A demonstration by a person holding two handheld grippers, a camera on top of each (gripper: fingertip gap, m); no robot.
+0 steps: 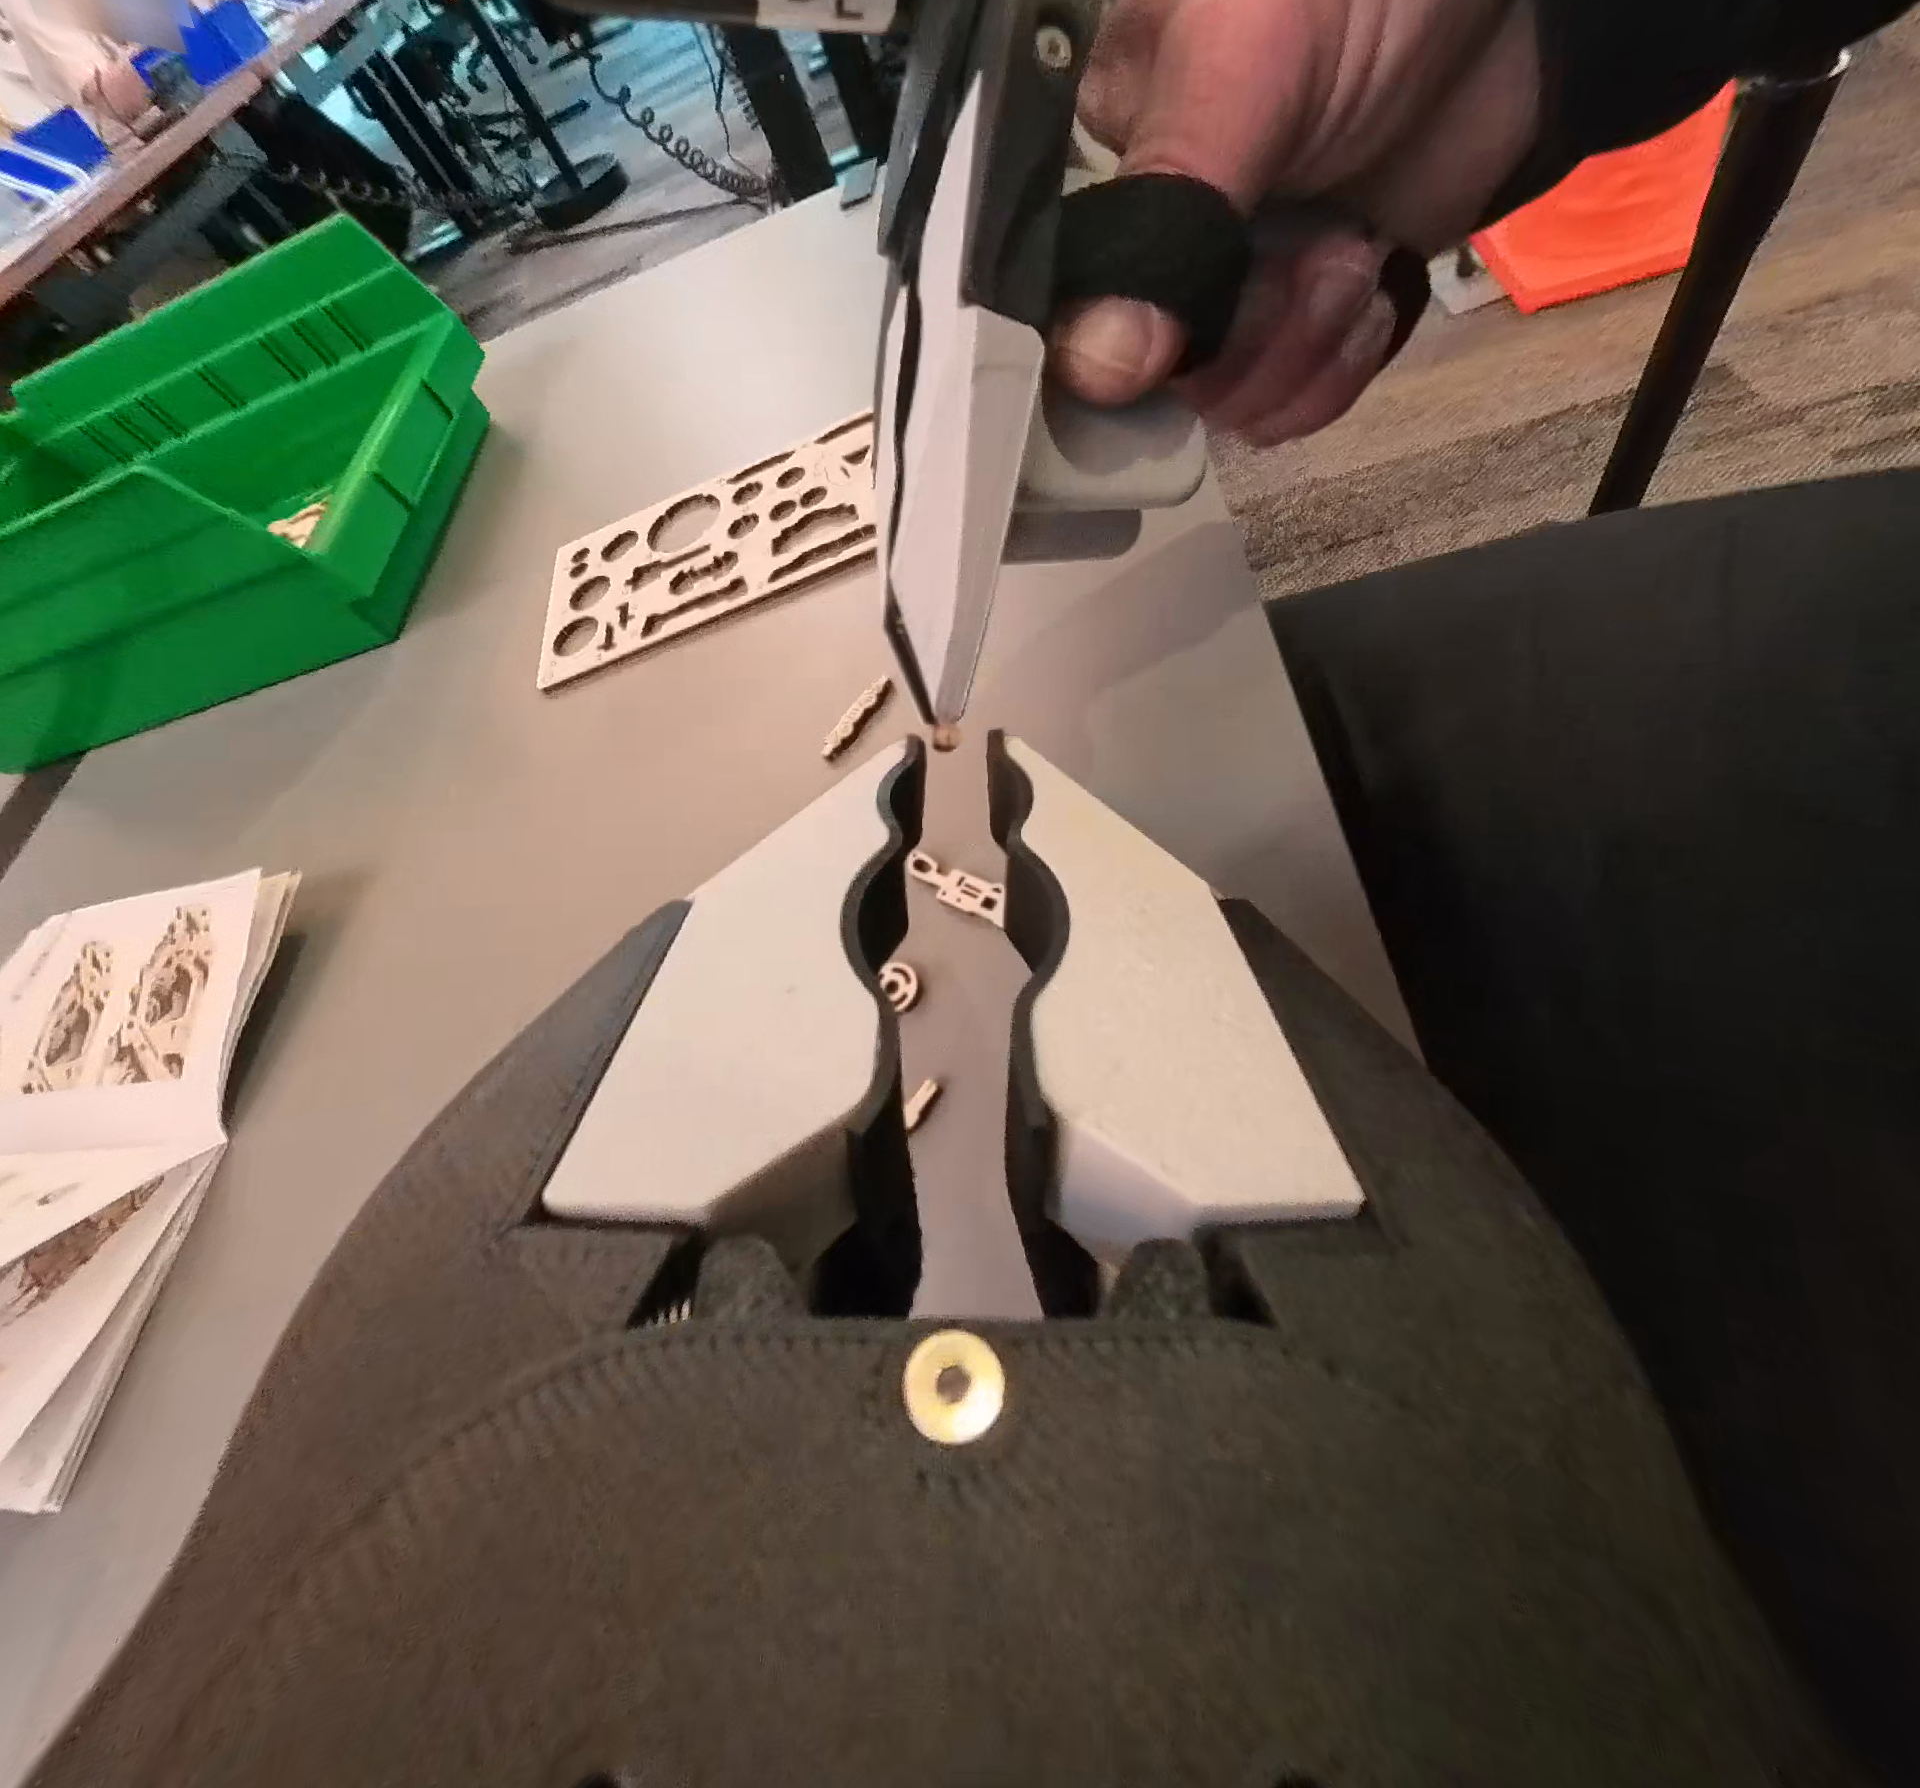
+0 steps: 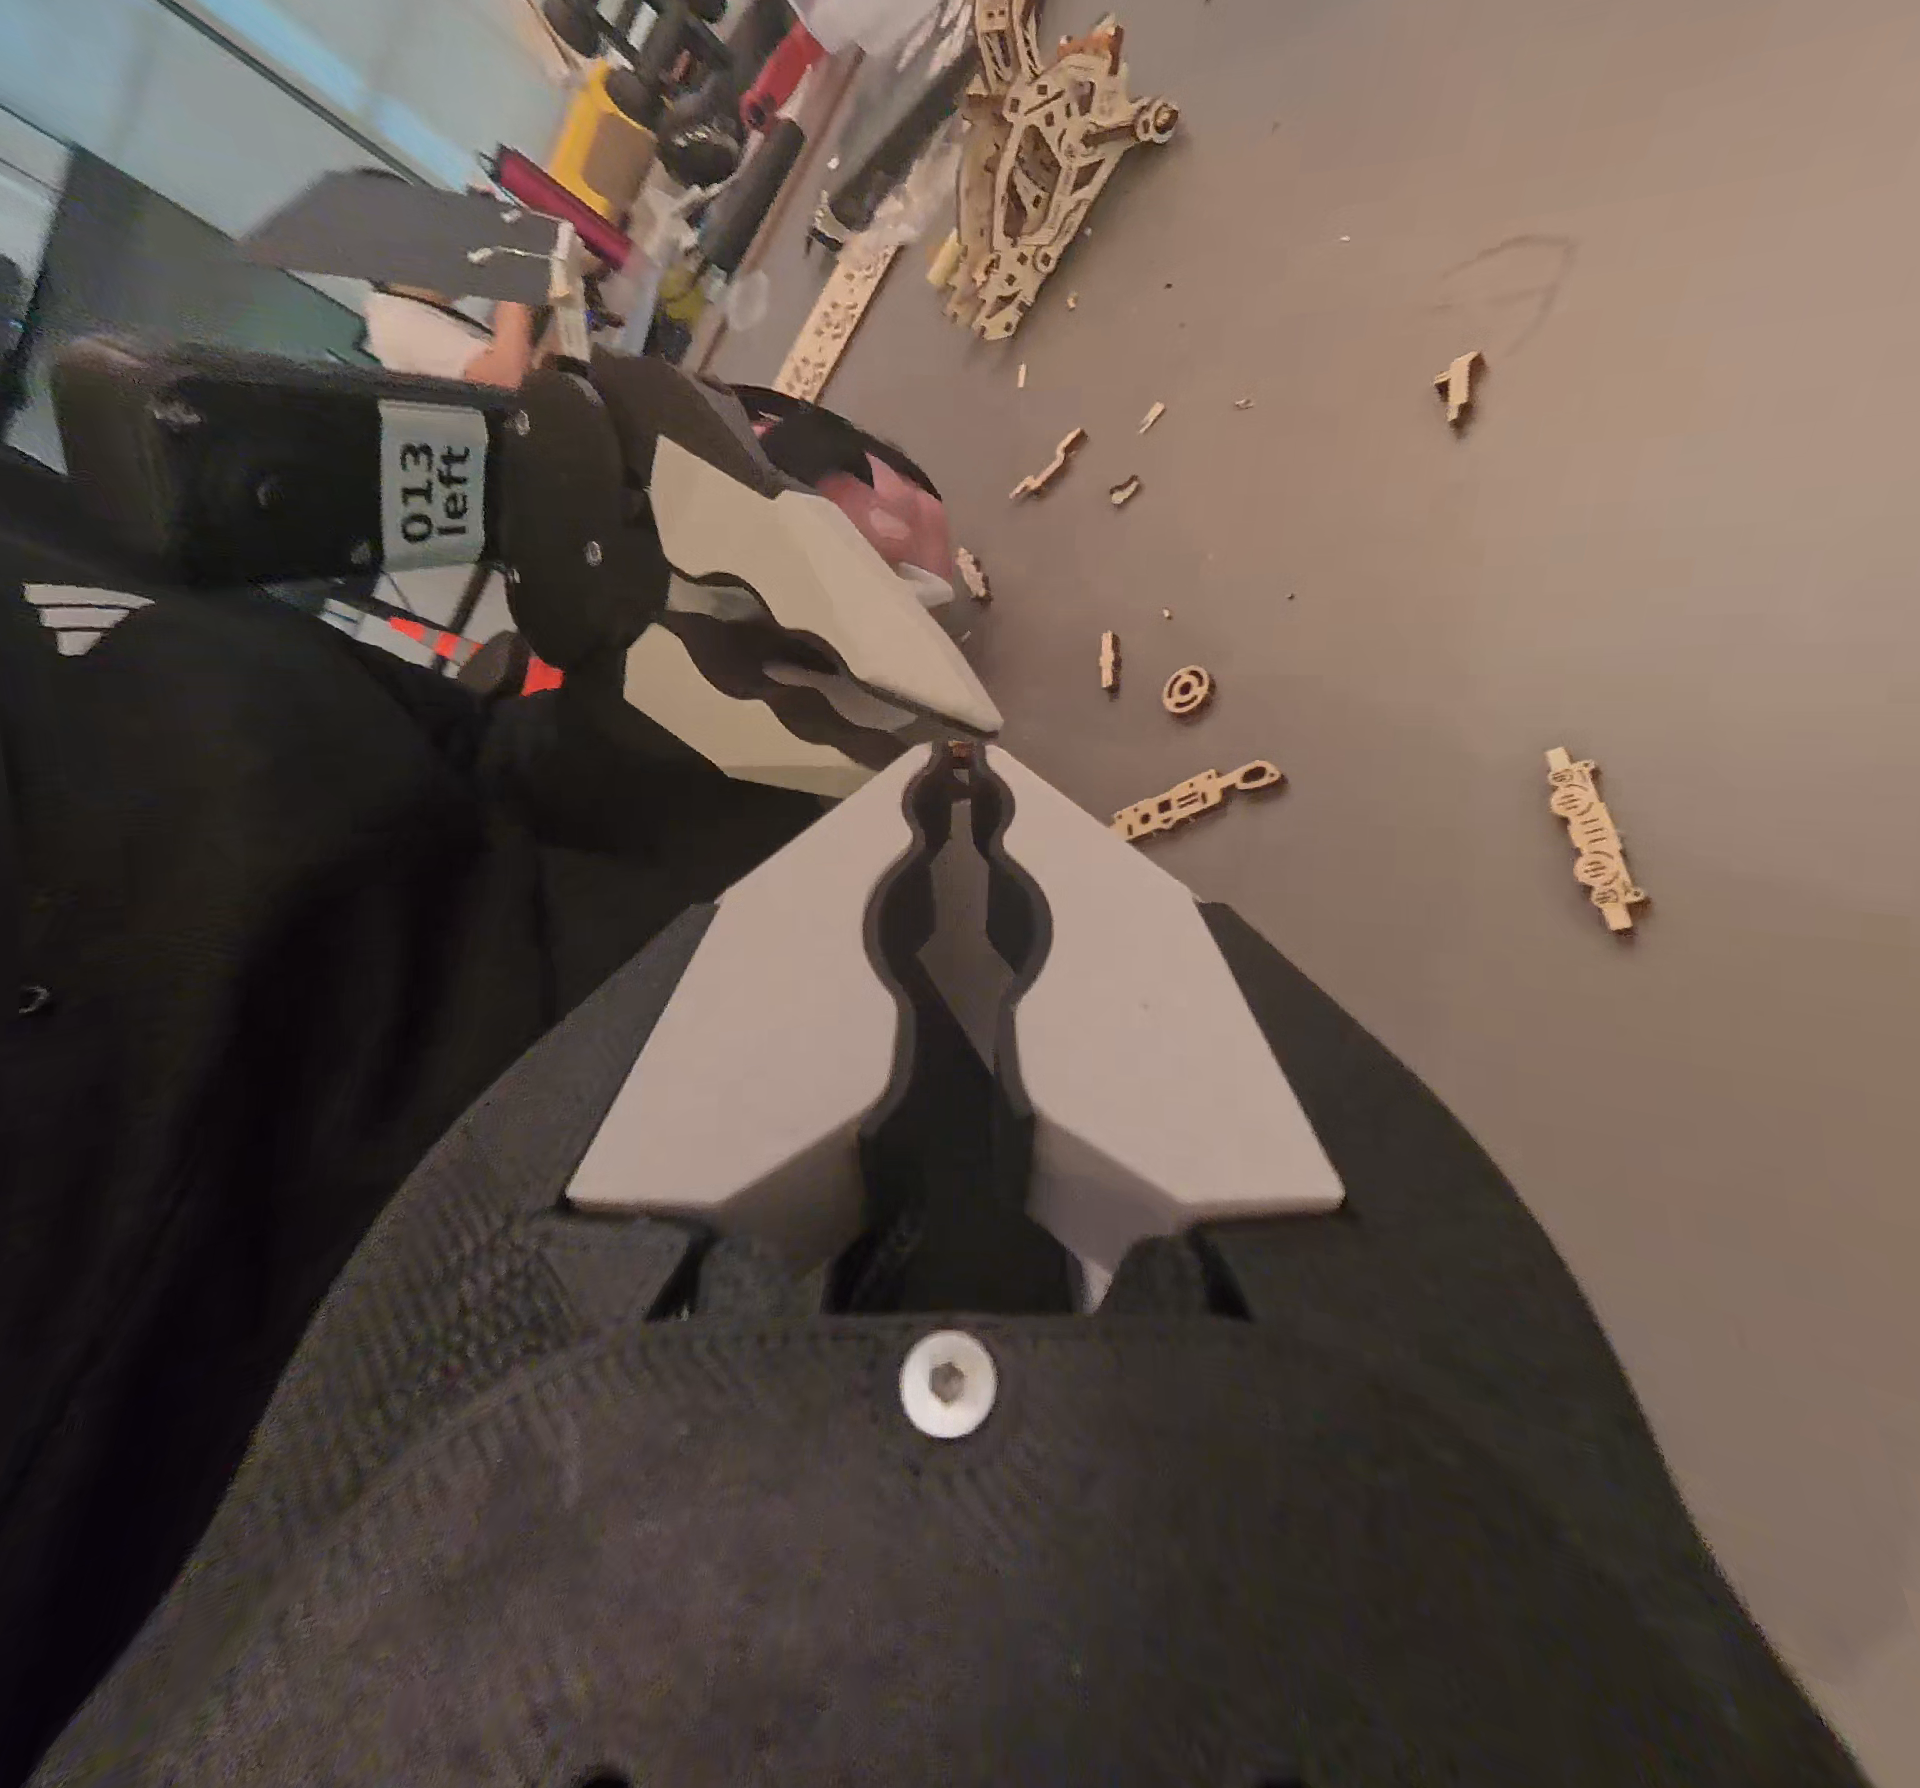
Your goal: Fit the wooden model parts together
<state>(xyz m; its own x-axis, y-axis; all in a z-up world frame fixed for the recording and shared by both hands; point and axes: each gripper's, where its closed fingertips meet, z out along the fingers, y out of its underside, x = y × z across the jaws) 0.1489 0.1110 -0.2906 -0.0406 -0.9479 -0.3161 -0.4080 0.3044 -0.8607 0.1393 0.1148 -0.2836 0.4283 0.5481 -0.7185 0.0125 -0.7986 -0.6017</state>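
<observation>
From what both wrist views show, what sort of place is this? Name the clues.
Probably a shared workshop or lab: a grey worktable strewn with laser-cut wooden parts, a green storage bin, and an instruction booklet beside a punched-out wooden sheet.

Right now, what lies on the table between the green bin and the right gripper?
A punched-out wooden sheet lies flat there, nearer the right gripper; the left wrist view shows it.

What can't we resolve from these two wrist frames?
- Tiny wooden piece at the right gripper tips: too small in both views to identify.
- Left gripper: open, holds nothing.
- Green bin contents: left wrist view, wall hides most.
- Assembled wooden model: right wrist view, distant, blurred.
</observation>
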